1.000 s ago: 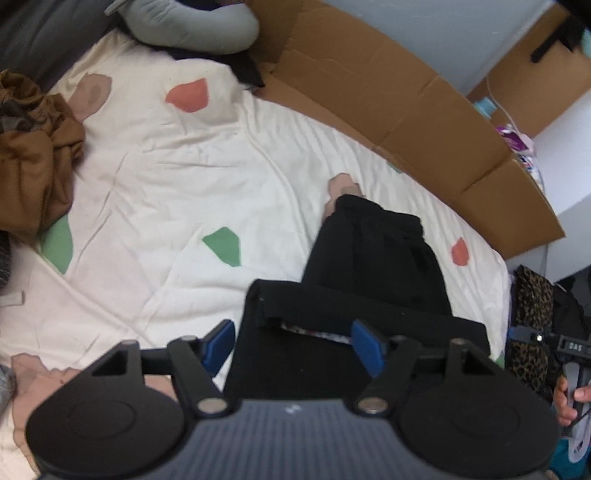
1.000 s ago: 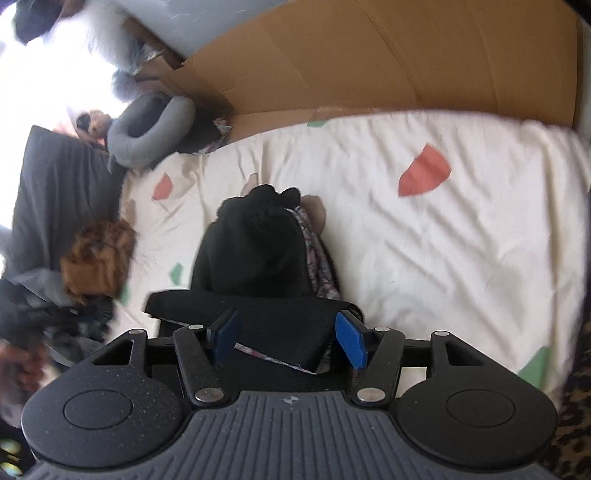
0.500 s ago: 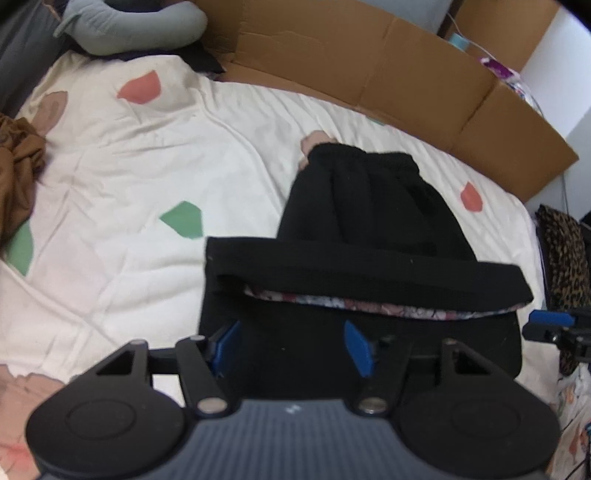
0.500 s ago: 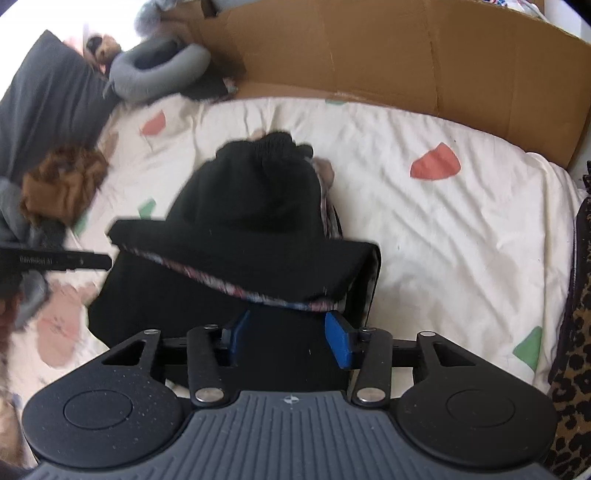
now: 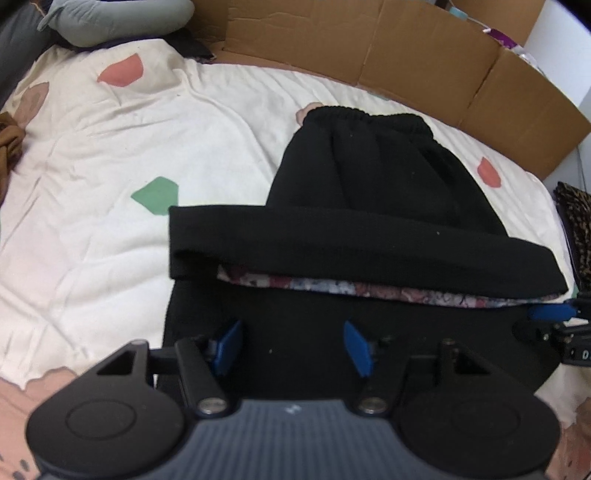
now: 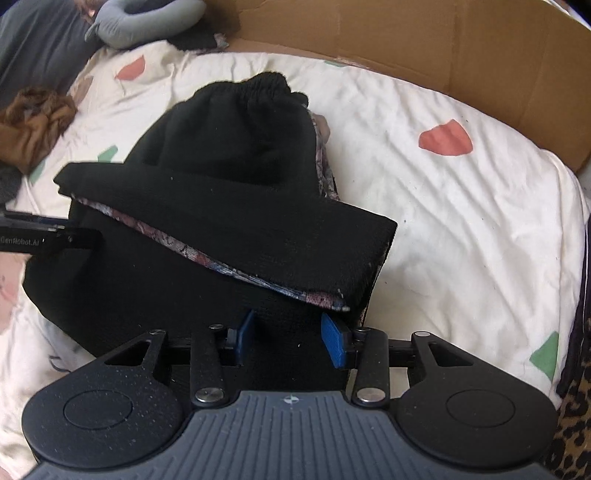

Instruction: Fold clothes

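Your black skirt (image 5: pixel 369 184) lies flat on the white bed sheet (image 5: pixel 92 221), which has red and green patches on it. Its stretchy waistband is at 12 o'clock. The near part of the skirt is folded over, so a thick black band runs across the middle. A thin strip of flowery lining (image 5: pixel 369 286) peeks out under that band.

Your left gripper (image 5: pixel 293 349) sits at 6 o'clock in its own view, over the near part of the skirt. Its blue fingers (image 5: pixel 229 345) are spread apart. Black cloth shows between them, but they do not squeeze it.

Your right gripper (image 6: pixel 290 339) sits at 6 o'clock in its view, by the skirt's right corner. Its blue fingers (image 6: pixel 334 345) are closing in. Black cloth shows between them, but you cannot tell if they are pinching it yet.

From the left view, the tip of your right gripper shows at 3 o'clock.

A brown cardboard wall (image 5: pixel 424 55) stands at 12 o'clock behind the bed. A gray pillow (image 6: pixel 144 20) lies at 11 o'clock. A brown bundle of cloth (image 6: pixel 33 125) lies at 9 o'clock in the right view.
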Demonstrator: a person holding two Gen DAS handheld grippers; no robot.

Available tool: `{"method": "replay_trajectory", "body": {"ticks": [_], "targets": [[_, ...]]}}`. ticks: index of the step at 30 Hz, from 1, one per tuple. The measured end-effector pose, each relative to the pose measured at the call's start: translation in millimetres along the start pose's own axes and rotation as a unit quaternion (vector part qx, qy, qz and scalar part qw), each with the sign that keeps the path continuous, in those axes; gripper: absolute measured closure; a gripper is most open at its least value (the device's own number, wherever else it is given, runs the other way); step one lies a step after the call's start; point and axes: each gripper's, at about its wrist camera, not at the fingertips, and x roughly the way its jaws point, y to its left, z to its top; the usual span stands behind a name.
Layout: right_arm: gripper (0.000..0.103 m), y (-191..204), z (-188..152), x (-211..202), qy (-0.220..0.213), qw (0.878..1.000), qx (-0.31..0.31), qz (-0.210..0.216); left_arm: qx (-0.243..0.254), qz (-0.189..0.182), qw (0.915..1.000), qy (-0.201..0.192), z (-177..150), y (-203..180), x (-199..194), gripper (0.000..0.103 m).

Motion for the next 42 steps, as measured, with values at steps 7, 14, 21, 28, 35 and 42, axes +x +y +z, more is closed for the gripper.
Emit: {"method": "replay_trajectory", "body": {"ticks": [7, 14, 21, 28, 35, 42], "targets": [[0.054, -5, 23, 11, -0.003, 1.000, -0.018, -0.011, 0.008, -0.002, 0.9996, -0.026, 10, 1, 10, 0.038], [0.054, -9, 45, 14, -0.023, 0.999, -0.017, -0.015, 0.005, -0.012, 0.9984, -0.056, 34, 4, 6, 0.039], [0.054, -14, 71, 21, -0.037, 0.999, -0.035, -0.020, 0.014, -0.011, 0.9971, -0.073, 60, 3, 4, 0.040], [0.054, -20, 96, 14, -0.046, 0.996, -0.066, -0.029, 0.021, -0.008, 0.9950, -0.098, 83, 4, -6, 0.040], [0.054, -38, 105, 8, -0.024, 0.996, -0.081, -0.018, 0.029, 0.000, 0.9951, -0.095, 82, 19, -14, 0.040], [0.054, -60, 100, 10, -0.016, 0.999, -0.043, -0.008, 0.033, 0.008, 0.9962, -0.080, 69, 41, -8, 0.040]]}}
